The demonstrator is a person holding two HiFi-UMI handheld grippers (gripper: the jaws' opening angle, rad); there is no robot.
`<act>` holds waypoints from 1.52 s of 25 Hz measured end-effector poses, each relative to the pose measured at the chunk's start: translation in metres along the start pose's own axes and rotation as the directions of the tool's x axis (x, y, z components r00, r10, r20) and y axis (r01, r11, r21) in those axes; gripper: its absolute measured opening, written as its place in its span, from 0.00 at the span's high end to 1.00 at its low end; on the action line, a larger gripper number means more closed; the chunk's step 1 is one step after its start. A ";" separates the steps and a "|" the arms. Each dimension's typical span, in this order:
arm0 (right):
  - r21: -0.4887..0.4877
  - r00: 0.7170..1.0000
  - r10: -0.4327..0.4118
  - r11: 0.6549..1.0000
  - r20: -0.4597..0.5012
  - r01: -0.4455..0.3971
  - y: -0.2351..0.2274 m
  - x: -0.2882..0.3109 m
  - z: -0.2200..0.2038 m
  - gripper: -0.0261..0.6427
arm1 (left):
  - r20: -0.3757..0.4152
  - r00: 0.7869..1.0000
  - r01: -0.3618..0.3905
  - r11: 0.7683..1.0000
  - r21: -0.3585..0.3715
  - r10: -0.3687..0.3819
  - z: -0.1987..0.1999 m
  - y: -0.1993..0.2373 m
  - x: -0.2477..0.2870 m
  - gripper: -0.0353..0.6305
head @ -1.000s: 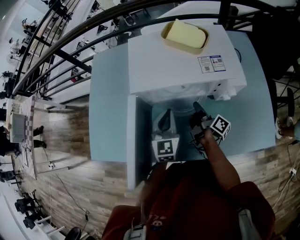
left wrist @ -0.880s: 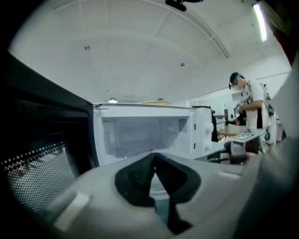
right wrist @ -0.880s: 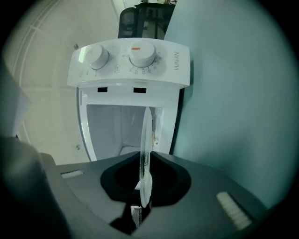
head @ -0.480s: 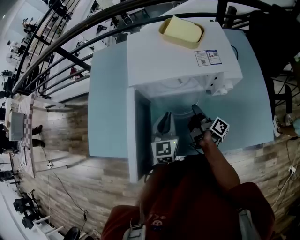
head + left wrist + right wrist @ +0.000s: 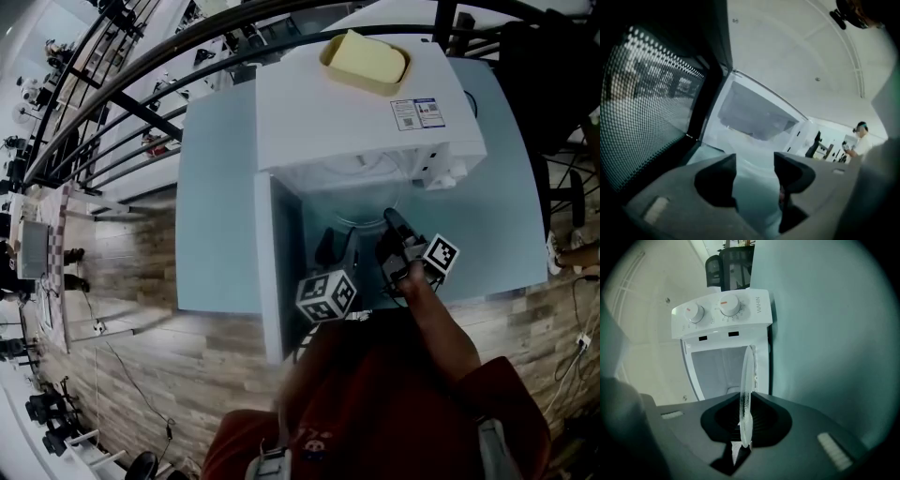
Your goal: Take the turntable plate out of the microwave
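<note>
The right gripper (image 5: 746, 427) is clamped on the rim of the glass turntable plate (image 5: 747, 376). Its own view shows the disc edge-on, running from the jaws toward the microwave (image 5: 723, 341) at 12 o'clock. In the head view the plate (image 5: 361, 217) shows as a faint clear disc just in front of the open cavity, between the microwave (image 5: 361, 112) and the two grippers, and seems mostly drawn out. The left gripper (image 5: 757, 180) sits at about 9 o'clock of the right gripper (image 5: 391, 227), beside the open door (image 5: 279, 272). Its jaws are opening with nothing between them, only the cavity floor and the table (image 5: 216, 187) beyond. The step in hand looks like carrying the plate clear. A one-sided pinch on a smooth glass rim probably lets the far edge droop, so the grip should stay firm and the disc level. The pull should run straight back toward 6 o'clock until the far rim clears the cavity lip, without knocking the door at 9 o'clock. The freed left gripper (image 5: 336, 244) would serve best by taking the near rim at 9 o'clock of the disc, or by staying low and out of its path. The plate should go down flat on a bare part of the table, well away from the edge.
</note>
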State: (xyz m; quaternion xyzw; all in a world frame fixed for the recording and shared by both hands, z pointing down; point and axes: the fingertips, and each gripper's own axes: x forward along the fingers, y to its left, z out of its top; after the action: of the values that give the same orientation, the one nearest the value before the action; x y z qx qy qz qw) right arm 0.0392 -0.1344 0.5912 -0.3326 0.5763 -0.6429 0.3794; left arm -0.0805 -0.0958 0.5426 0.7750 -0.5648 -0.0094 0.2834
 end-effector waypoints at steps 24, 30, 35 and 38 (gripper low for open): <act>0.034 0.999 0.014 0.999 -0.035 -0.013 -0.001 0.003 0.000 0.91 | 0.033 0.998 0.062 0.817 -0.574 -0.052 -0.014 0.030 0.059 0.53; 0.022 0.998 0.012 1.000 -0.059 -0.011 -0.002 -0.008 -0.001 0.91 | 0.056 0.996 0.094 0.764 -0.639 -0.075 -0.018 0.031 0.070 0.58; -0.009 0.996 0.002 1.000 -0.094 -0.003 -0.002 -0.015 -0.004 0.91 | 0.063 0.993 0.117 0.753 -0.647 -0.100 -0.021 0.026 0.073 0.77; -0.029 0.994 0.001 1.000 -0.106 -0.004 0.000 -0.018 -0.005 0.91 | 0.073 0.989 0.143 0.731 -0.667 -0.127 -0.022 0.022 0.072 0.85</act>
State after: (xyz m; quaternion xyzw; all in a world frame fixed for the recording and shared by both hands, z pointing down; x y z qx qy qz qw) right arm 0.0438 -0.1160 0.5912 -0.3029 0.6053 -0.6506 0.3443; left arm -0.0656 -0.1544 0.5931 0.6599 -0.4688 -0.2413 0.5353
